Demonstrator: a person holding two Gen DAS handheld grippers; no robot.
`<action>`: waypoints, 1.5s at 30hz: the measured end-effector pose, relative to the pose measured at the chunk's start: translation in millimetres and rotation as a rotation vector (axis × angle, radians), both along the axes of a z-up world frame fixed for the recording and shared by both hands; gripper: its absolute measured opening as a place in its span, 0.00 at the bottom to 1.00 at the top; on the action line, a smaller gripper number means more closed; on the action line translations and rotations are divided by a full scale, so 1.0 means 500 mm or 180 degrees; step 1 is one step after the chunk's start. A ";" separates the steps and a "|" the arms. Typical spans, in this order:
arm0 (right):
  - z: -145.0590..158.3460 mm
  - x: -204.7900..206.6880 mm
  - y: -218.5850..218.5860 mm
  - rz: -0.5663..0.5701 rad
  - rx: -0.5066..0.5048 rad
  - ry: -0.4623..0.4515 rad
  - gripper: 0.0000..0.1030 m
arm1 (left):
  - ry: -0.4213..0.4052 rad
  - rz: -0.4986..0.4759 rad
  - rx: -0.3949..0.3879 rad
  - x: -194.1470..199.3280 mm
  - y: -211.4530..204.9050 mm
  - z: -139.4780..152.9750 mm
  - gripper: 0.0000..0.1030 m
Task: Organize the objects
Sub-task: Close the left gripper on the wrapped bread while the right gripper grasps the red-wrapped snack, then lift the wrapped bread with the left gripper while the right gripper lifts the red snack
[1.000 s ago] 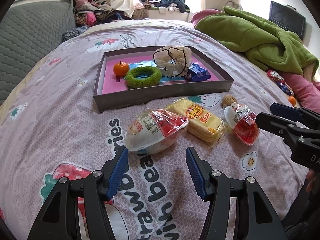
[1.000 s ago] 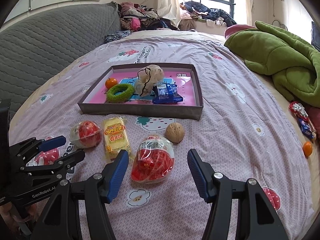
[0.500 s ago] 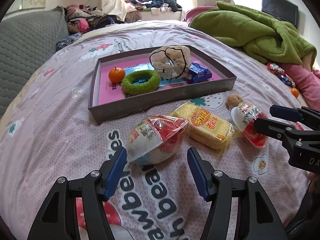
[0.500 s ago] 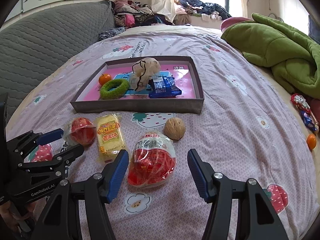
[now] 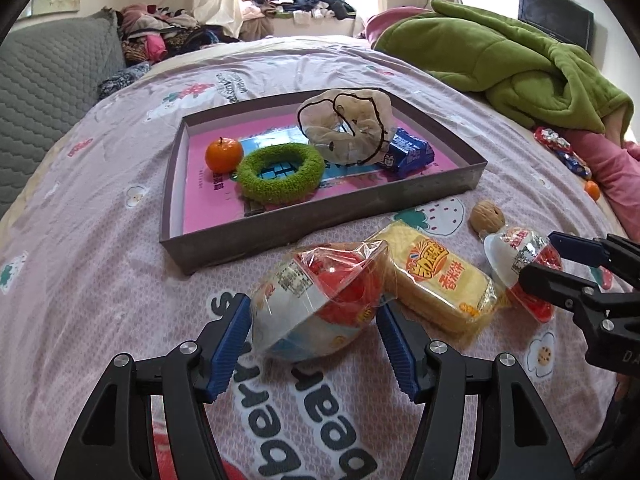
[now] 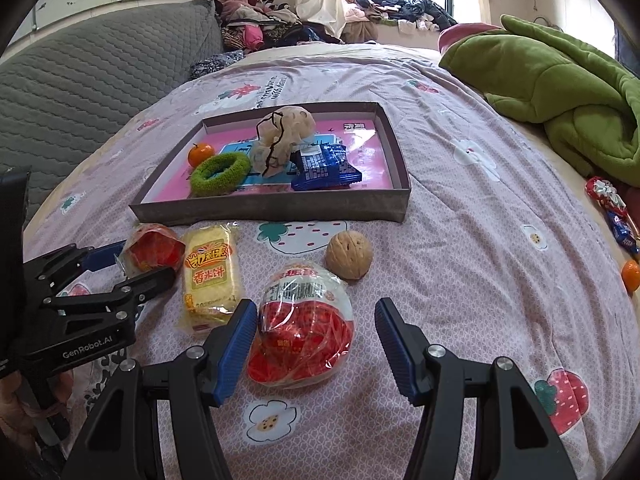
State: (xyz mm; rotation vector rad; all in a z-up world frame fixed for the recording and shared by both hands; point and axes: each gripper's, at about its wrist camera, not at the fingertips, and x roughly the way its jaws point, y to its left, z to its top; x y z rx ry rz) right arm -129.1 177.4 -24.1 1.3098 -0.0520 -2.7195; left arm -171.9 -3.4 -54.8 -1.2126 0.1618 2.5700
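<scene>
Left claw (image 5: 314, 344) apart, straddling near snack bag (image 5: 316, 300); right claw (image 6: 316, 344) apart around red bag (image 6: 304, 332); both poised for box (image 6: 272, 208).

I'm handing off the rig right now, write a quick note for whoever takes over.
Left gripper: open, fingers either side of the red-and-white wrapped snack, no grip yet.
Right gripper: open, straddling the second red wrapped snack, also not gripped.
In the box already: orange, green ring, net bag, blue packet.
Left on the bedspread: both snacks, yellow cracker pack, walnut.
Probable next move: close on each snack and carry it to the box.
</scene>
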 end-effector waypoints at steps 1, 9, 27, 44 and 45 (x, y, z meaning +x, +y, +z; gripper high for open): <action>0.000 0.000 0.000 -0.0001 0.0000 0.0006 0.59 | 0.0001 -0.0011 -0.0005 -0.003 0.002 -0.002 0.64; -0.007 -0.008 -0.002 -0.0006 -0.0049 -0.0002 0.59 | -0.0083 -0.0080 0.0062 -0.014 0.008 -0.016 0.64; -0.011 0.003 -0.005 0.0098 -0.0139 0.0021 0.51 | -0.0093 -0.0045 0.0140 0.000 0.008 -0.016 0.62; 0.005 0.028 -0.007 0.0192 -0.0210 0.0053 0.51 | -0.0031 0.0031 0.0111 0.061 0.018 0.007 0.62; 0.006 0.030 -0.007 0.0196 -0.0211 0.0057 0.51 | -0.0025 0.0033 0.0108 0.065 0.019 0.009 0.62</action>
